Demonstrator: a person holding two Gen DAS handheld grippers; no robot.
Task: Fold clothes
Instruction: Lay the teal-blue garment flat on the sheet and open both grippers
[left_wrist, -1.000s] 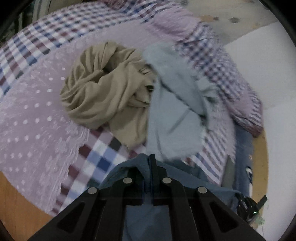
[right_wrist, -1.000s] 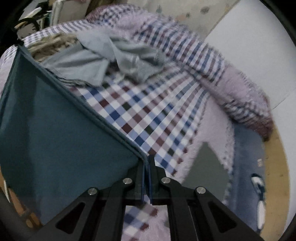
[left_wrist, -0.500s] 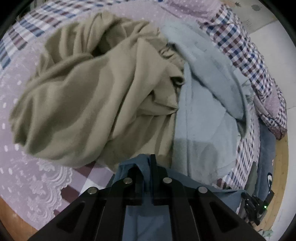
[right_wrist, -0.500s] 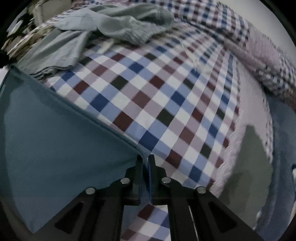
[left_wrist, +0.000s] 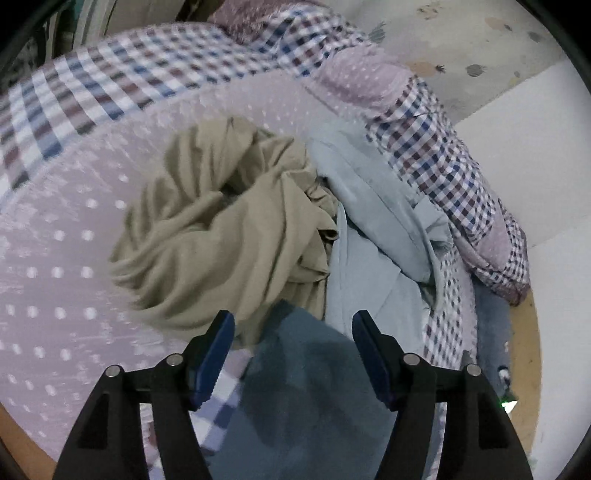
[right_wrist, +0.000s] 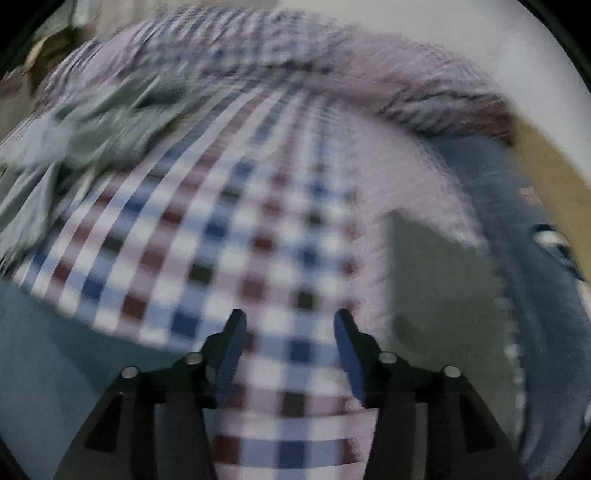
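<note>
A checked bedcover (left_wrist: 122, 77) in blue, maroon and white fills both frames, with a pink dotted panel (left_wrist: 55, 258) across the left of the left wrist view. At centre we see a crumpled tan garment (left_wrist: 221, 236), touching a pale grey-blue garment (left_wrist: 373, 236) to its right. A dark teal garment (left_wrist: 303, 384) lies at lower centre, its upper edge overlapping the tan one. Over it we hold the left gripper (left_wrist: 293, 330), fingers spread wide and empty. The right wrist view is blurred; the right gripper (right_wrist: 290, 330), fingers apart, hangs over bare check, teal cloth (right_wrist: 44, 354) at lower left.
</note>
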